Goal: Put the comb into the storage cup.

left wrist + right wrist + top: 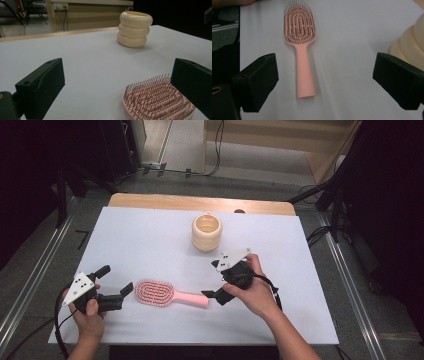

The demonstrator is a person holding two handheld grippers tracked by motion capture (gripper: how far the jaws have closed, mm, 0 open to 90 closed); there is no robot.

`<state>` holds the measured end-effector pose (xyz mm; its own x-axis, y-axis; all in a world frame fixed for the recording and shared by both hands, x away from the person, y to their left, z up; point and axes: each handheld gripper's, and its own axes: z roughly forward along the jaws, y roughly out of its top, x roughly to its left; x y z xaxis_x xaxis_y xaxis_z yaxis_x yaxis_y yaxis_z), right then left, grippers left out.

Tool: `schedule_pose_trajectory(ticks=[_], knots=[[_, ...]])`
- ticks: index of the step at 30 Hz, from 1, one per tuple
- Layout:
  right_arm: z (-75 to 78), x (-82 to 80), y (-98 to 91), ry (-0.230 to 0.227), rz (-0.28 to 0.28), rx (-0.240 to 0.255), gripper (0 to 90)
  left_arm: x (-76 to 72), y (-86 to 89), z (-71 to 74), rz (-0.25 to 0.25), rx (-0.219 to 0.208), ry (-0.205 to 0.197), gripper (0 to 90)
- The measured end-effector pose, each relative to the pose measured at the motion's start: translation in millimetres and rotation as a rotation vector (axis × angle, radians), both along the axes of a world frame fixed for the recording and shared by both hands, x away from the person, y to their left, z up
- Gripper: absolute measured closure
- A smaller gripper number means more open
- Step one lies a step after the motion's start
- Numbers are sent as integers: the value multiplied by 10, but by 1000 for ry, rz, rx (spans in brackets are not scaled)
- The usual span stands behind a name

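In the high view, a pink hairbrush (170,295) lies flat on the white table (150,245), bristles up, its oval head toward the person's left and its handle pointing toward the right. The left claw (116,286) rests low at the table's near left edge with its jaws spread, aimed at the brush head and just short of it, probably so it can steady or take that end. The right claw (214,280) hangs at the free tip of the handle, jaws wide, tilted down toward it; that reads as an approach to the slim part, which is the easiest place to pinch. A cream ribbed cup (206,232) stands upright farther back, well apart from the brush and out of the way of both hands. In the left gripper view, the left claw's jaws stand wide with nothing between them; the bristled head of the hairbrush (157,100) sits near the right-hand jaw, partly behind it, and the cup (135,29) stands beyond on the table. In the right gripper view, the right claw's jaws are wide and empty, and the hairbrush (299,47) runs straight away from the camera, handle end nearest and centred between the jaws, so closing after a short advance would likely catch the handle. The cup (409,42) shows at the right edge, near that jaw, so I judge a bump possible if the claw swings that way.
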<state>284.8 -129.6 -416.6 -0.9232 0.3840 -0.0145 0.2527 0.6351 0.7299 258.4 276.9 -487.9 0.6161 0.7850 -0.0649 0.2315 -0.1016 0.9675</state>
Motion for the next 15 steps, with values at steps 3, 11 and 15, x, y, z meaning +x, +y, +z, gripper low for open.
schedule_pose_trajectory(ticks=[3, 11, 15], knots=[[-4, 6, 80, 8, 16, -21, 46, 2, 1, 0, 0, 2, -2, 0], [-40, 3, 257, 47, 29, -93, 45, 0, 2, 0, -1, 1, -2, 0], [-71, 16, 326, 67, 28, -121, 46, -1, 0, 0, -1, 0, -2, 0]])
